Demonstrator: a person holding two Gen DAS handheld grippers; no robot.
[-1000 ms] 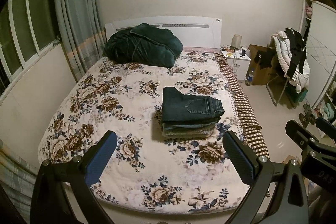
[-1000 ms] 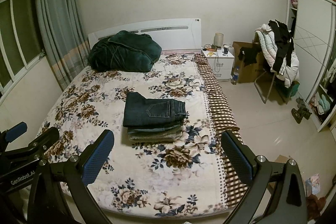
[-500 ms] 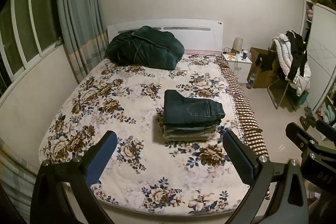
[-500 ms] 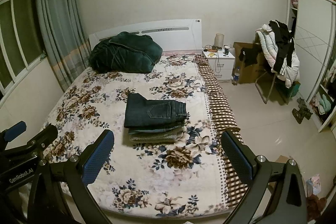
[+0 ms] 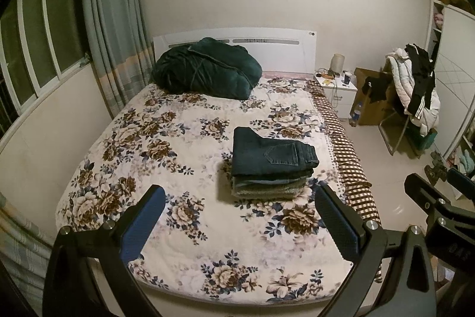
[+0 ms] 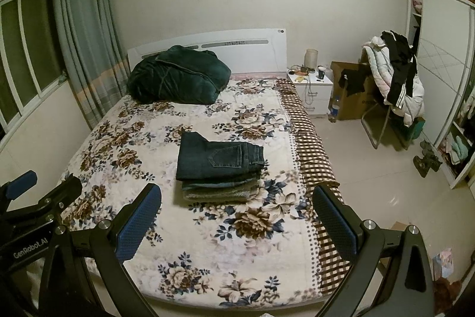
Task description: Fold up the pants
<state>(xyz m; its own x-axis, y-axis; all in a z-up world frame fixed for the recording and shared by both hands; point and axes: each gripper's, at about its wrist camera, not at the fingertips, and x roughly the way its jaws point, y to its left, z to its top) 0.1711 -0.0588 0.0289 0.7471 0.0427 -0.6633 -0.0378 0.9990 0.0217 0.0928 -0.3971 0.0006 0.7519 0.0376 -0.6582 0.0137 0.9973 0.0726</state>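
Observation:
A stack of folded pants, dark jeans on top (image 5: 271, 156) (image 6: 218, 158), lies on the floral bedspread (image 5: 166, 156) (image 6: 252, 251), right of the bed's middle. My left gripper (image 5: 237, 216) is open and empty, held above the foot of the bed, well short of the stack. My right gripper (image 6: 237, 216) is open and empty too, at the same distance. Each gripper shows at the edge of the other's view: the right one (image 5: 439, 198), the left one (image 6: 38, 192).
A dark green quilt (image 5: 207, 69) is bundled at the headboard. A white nightstand (image 5: 338, 88) stands right of the bed. A chair piled with clothes (image 5: 415, 91) and a wardrobe (image 6: 445, 64) are at the right. Curtains (image 5: 112, 28) and a window are at the left.
Both grippers have drawn back and up a little from the bed, so the stack looks slightly smaller and farther. Both stay open and empty.

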